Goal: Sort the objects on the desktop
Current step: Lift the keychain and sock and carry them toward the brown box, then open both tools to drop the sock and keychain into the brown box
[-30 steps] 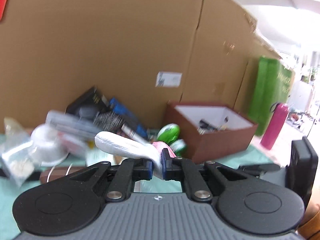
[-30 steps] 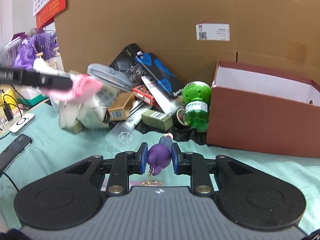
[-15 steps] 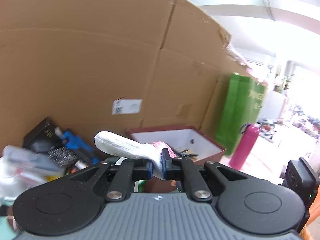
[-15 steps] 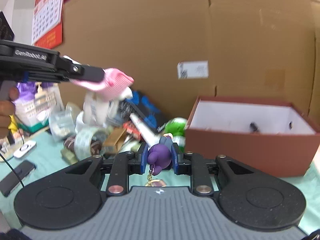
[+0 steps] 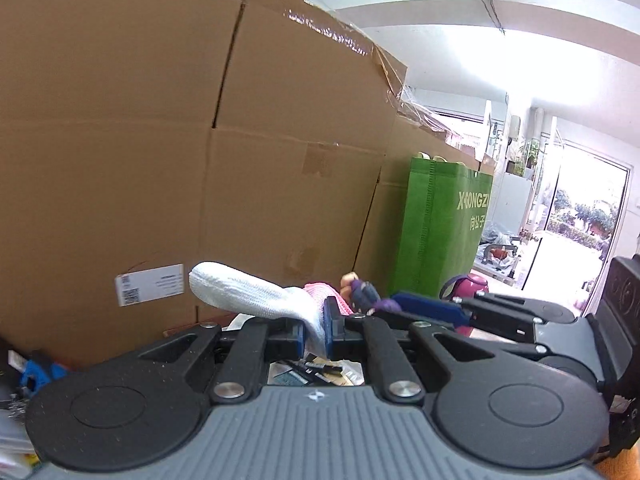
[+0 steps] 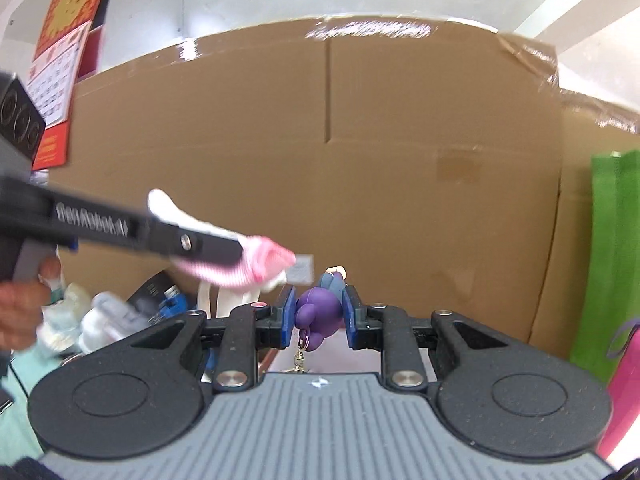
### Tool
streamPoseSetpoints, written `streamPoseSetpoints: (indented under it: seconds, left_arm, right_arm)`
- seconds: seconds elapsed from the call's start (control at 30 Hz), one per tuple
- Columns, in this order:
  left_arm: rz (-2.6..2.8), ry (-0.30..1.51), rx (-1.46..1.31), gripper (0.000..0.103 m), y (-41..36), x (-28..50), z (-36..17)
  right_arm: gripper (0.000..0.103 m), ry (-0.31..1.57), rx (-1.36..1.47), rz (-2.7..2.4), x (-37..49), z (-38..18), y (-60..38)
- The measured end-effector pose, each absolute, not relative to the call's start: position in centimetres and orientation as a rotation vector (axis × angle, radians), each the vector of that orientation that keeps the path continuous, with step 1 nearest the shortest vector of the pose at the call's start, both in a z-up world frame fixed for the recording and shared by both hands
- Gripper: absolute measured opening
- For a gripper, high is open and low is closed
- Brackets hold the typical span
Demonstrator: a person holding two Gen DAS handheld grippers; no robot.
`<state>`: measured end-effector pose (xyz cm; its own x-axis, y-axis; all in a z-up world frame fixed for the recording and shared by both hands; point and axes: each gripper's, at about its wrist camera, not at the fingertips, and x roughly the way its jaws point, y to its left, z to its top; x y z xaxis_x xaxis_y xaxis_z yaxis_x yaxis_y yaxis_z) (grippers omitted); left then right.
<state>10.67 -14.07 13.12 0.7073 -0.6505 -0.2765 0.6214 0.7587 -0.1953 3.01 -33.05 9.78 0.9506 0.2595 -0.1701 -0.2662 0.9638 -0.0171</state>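
Observation:
My left gripper (image 5: pixel 314 330) is shut on a white and pink sock (image 5: pixel 256 296), held high in the air. In the right wrist view it reaches in from the left with the sock (image 6: pixel 240 268). My right gripper (image 6: pixel 318 318) is shut on a purple toy keychain (image 6: pixel 320 312), its chain hanging below. In the left wrist view the right gripper (image 5: pixel 400 304) sits close to the right of the sock, with the keychain (image 5: pixel 362 294) at its tip. Through the left jaws I see items inside the brown box (image 5: pixel 316 372) below.
A tall cardboard wall (image 6: pixel 360 160) fills the background. A green bag (image 5: pixel 444 228) and a pink bottle (image 5: pixel 468 284) stand to the right. A pile of desktop clutter (image 6: pixel 120 316) lies at the lower left on the green tablecloth (image 6: pixel 20 400).
Both grippers have risen and moved right toward the box, each keeping its object. The left gripper with the sock has come close beside the right gripper.

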Motion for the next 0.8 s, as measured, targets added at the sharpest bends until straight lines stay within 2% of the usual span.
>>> streamPoseSetpoints:
  seconds: [0.33, 0.57, 0.67, 0.7, 0.73, 0.77, 0.8]
  left_arm:
    - [-0.714, 0.403, -0.089, 0.007, -17.4, 16.6, 10.0]
    - [-0.676, 0.491, -0.038, 0.008, -18.6, 19.7, 5.9]
    - [-0.66, 0.514, -0.031, 0.013, -18.9, 20.6, 4.7]
    - [-0.654, 0.519, -0.035, 0.023, -18.9, 20.9, 4.4]
    - [-0.649, 0.522, -0.042, 0.05, -18.8, 21.1, 4.2]
    - [-0.639, 0.522, -0.055, 0.08, -18.6, 21.1, 4.1]
    - [-0.62, 0.509, -0.072, 0.094, -18.3, 21.0, 4.0]
  right_arm:
    - [0.024, 0.186, -0.068, 0.159, 9.6, 10.7, -34.5]
    - [0.024, 0.349, -0.017, 0.131, 14.9, 5.2, -35.5]
    - [0.024, 0.443, -0.006, 0.115, 17.1, 2.2, -35.9]
    - [0.024, 0.467, -0.005, 0.114, 17.8, 1.3, -36.0]
    - [0.025, 0.485, -0.008, 0.114, 18.3, 0.7, -36.1]
    - [0.028, 0.5, -0.017, 0.113, 18.7, 0.3, -36.1]
    - [0.042, 0.507, -0.029, 0.111, 18.9, 0.0, -36.1]
